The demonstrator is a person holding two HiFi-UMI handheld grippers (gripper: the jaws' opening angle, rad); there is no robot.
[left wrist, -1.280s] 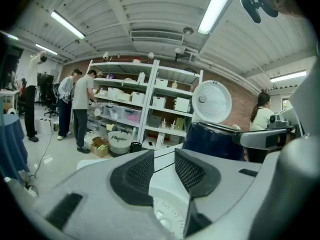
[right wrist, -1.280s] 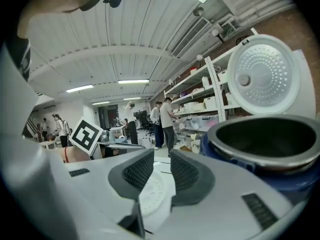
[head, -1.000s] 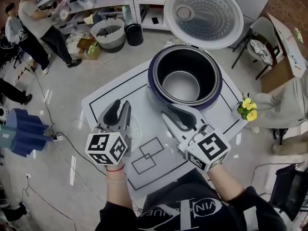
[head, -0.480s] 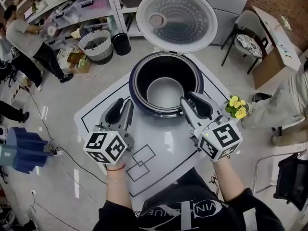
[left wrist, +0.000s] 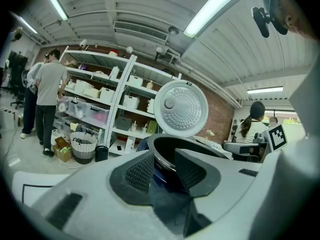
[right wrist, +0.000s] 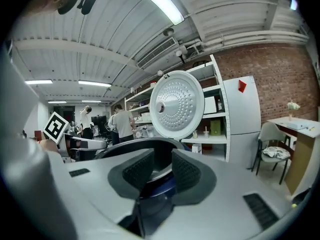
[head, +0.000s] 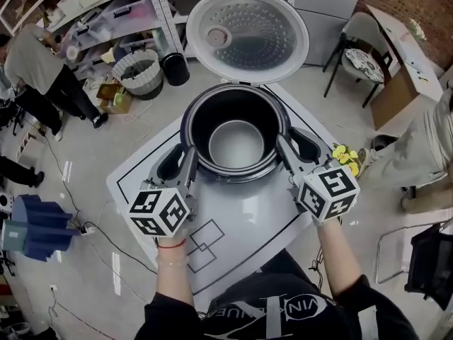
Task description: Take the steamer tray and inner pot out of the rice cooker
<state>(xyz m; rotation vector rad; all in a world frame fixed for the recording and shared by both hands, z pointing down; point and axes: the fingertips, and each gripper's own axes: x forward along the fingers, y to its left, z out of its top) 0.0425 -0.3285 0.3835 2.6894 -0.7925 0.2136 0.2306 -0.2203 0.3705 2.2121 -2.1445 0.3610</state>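
Fingers (left wrist: 139,171) of the left gripper (head: 181,160) stand wide apart and hold nothing. In the left gripper view the dark rim of the inner pot (head: 236,142) shows through the gap between them, but the pads do not press on it. The fingers (right wrist: 186,171) of the right gripper (head: 296,144) are about half open and also empty. The same rim lies just ahead of them.

From the head view, the rice cooker (head: 187,127) stands on the white table (head: 244,214) with its lid (head: 248,32) raised fully behind it. The inner pot sits inside the cooker, and its shiny bottom is plainly visible. I cannot find a steamer tray in any view, and nothing seems to lie on top of the pot. The two grippers are placed at opposite sides of the cooker, the left one at its left edge and the right one at its right edge. Both point nearly level toward the rim.

I judge that the step in hand is the approach to lift out the inner pot with both grippers. The next move calls for each gripper to put one finger inside the pot wall and one outside, then to close firmly on the rim. After that both hands should rise together and evenly, so that the pot stays level and does not catch on the cooker.
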